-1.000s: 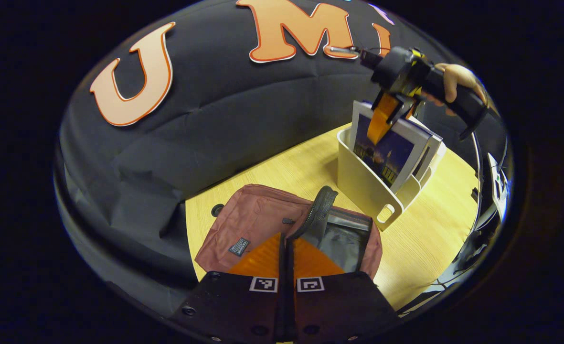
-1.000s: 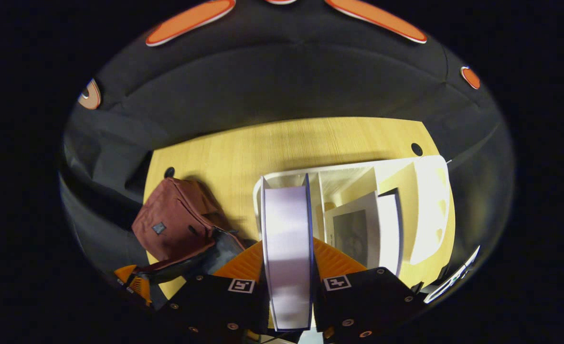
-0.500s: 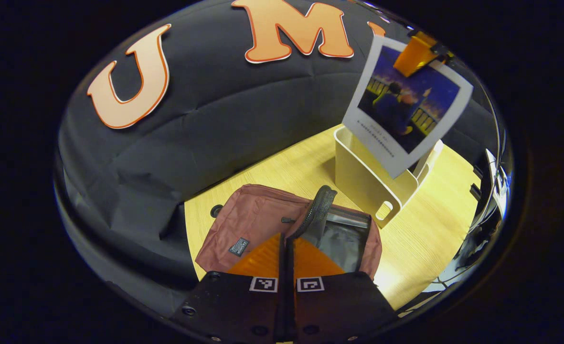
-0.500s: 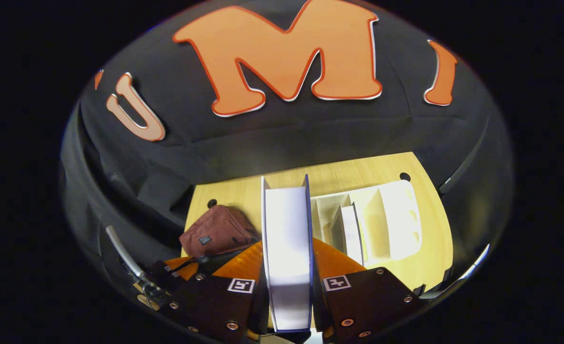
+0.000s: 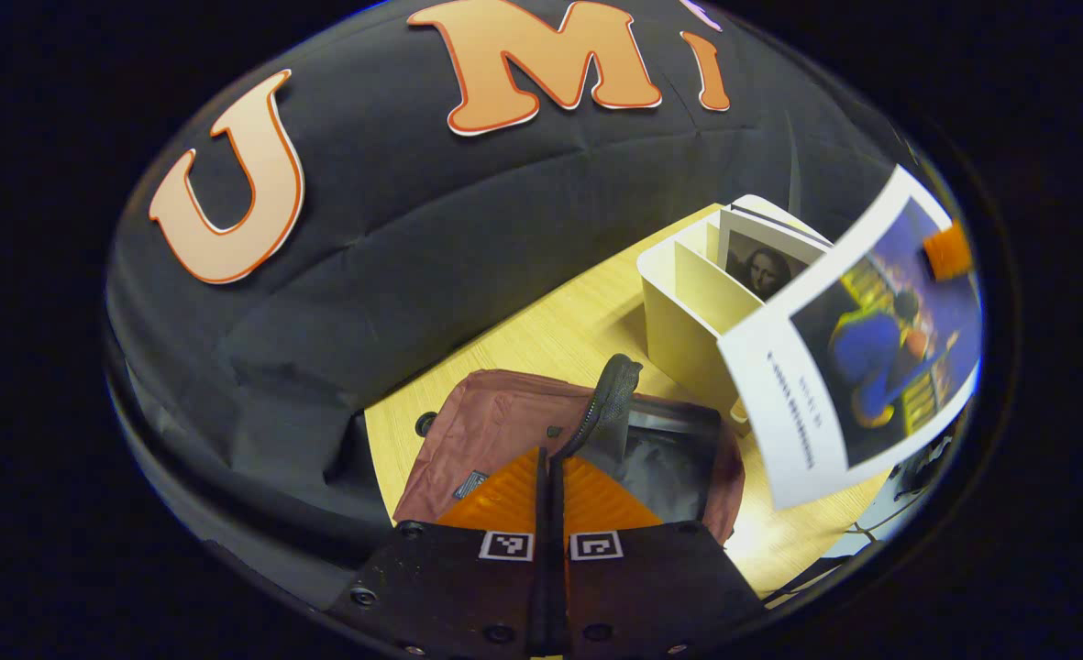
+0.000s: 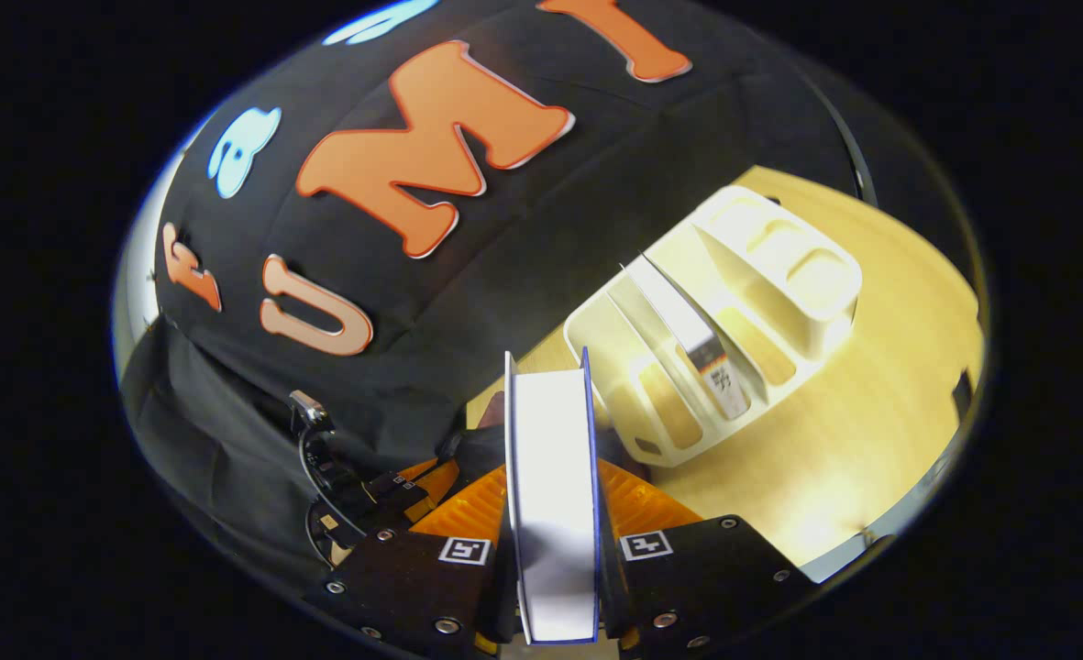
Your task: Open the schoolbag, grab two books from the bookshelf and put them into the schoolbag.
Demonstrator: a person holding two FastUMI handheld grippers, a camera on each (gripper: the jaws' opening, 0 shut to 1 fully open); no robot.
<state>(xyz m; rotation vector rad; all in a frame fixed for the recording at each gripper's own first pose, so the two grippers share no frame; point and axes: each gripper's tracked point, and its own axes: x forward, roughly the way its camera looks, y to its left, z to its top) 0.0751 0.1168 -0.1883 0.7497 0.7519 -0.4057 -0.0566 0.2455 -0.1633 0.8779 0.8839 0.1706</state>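
Note:
The maroon schoolbag (image 5: 495, 422) lies on the wooden table with its dark inside (image 5: 669, 458) showing. My left gripper (image 5: 550, 454) is shut on the bag's black zipper flap (image 5: 610, 394) and holds it up. A blue-covered book (image 5: 871, 357) hangs tilted in the air to the right of the bag, above the table, with an orange finger (image 5: 946, 252) of the right gripper on its cover. In the right gripper view the book's white page edge (image 6: 550, 513) stands between the fingers of my right gripper (image 6: 550, 467), which is shut on it. The white bookshelf (image 6: 761, 275) holds another book (image 6: 688, 330).
The other book (image 5: 766, 266), with a portrait cover, stands in the bookshelf (image 5: 688, 302) behind the bag. The left gripper's body (image 6: 367, 486) shows at lower left in the right gripper view. Bare wooden table (image 6: 853, 422) lies in front of the shelf.
The right gripper has lifted the blue-covered book out of the bookshelf and swung it down and toward the bag, tilting it. The left gripper has kept its hold on the flap.

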